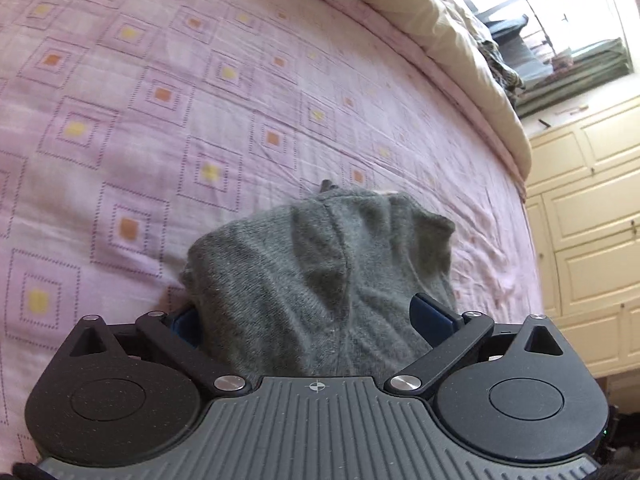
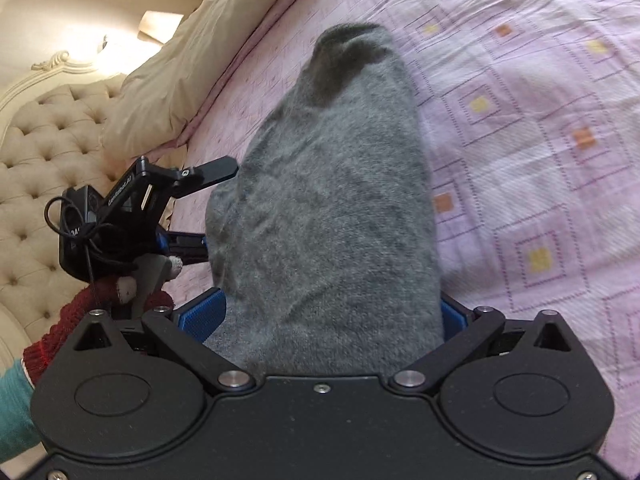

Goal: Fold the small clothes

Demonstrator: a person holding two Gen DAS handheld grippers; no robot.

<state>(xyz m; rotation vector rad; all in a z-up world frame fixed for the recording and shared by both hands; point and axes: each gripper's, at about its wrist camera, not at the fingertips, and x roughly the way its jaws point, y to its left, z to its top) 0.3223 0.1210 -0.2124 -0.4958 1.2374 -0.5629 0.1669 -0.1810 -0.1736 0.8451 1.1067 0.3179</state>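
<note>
A grey knitted garment [image 1: 320, 272] lies bunched on the pink patterned bedspread [image 1: 160, 100]. My left gripper [image 1: 312, 300] has its jaws wide apart, and the cloth fills the gap and hides the fingertips; only the blue pads [image 1: 434, 316] show. In the right wrist view the same grey garment [image 2: 332, 200] runs away from my right gripper [image 2: 332, 304], whose jaws also stand wide apart around its near end, beside the blue pads [image 2: 204, 316]. The left gripper [image 2: 208, 208] shows at the cloth's left edge, fingers apart, held by a hand in a red knitted cuff [image 2: 80, 312].
A cream duvet [image 1: 440, 40] lies along the far side of the bed. Cream cupboards [image 1: 592, 220] and a bright window [image 1: 560, 20] stand beyond it. A tufted headboard [image 2: 40, 140] and a cream pillow [image 2: 180, 60] are at the left. Bare bedspread [image 2: 540, 140] stretches to the right.
</note>
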